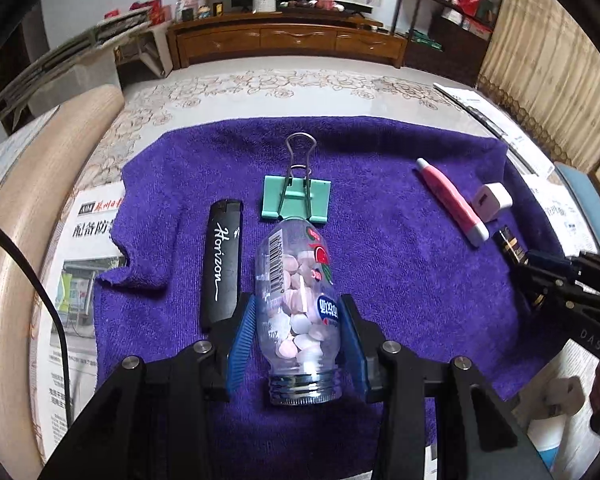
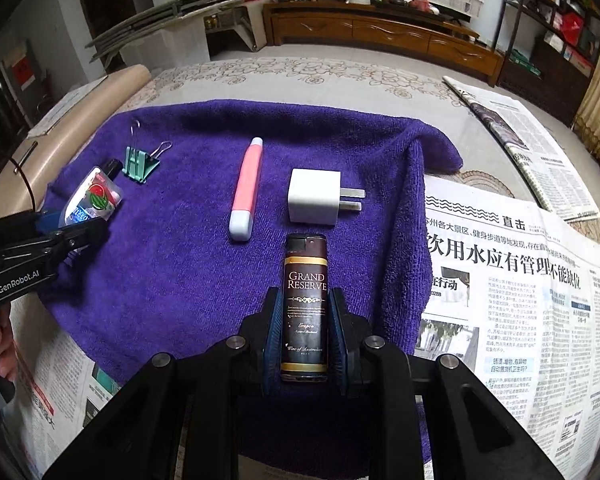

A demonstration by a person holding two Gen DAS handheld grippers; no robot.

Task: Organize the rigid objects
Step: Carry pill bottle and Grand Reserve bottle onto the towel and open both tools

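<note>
Left wrist view: the left tongs (image 1: 298, 316) are clenched on a clear candy bottle (image 1: 298, 300), one blue pad on each side of its body. The bottle is full of pink and white tablets, and its threaded neck points back to the camera. It is over a purple towel (image 1: 380, 280) on the counter (image 1: 300, 92). Just beside the left pad lies a black lighter (image 1: 222, 264) with white script. A mint green binder clip (image 1: 296, 198) lies just beyond the bottle's far end.

Right wrist view: the right tongs (image 2: 305, 320) are closed only to a narrow gap and grasp a dark brown lighter (image 2: 305, 300) with a gold band, its label facing up, over the same towel. Just beyond its far end lies a white plug adapter (image 2: 316, 196), and to the left of that a pink and white tube (image 2: 246, 192). Newspapers (image 2: 520, 280) cover the counter on the right of the towel.
</note>
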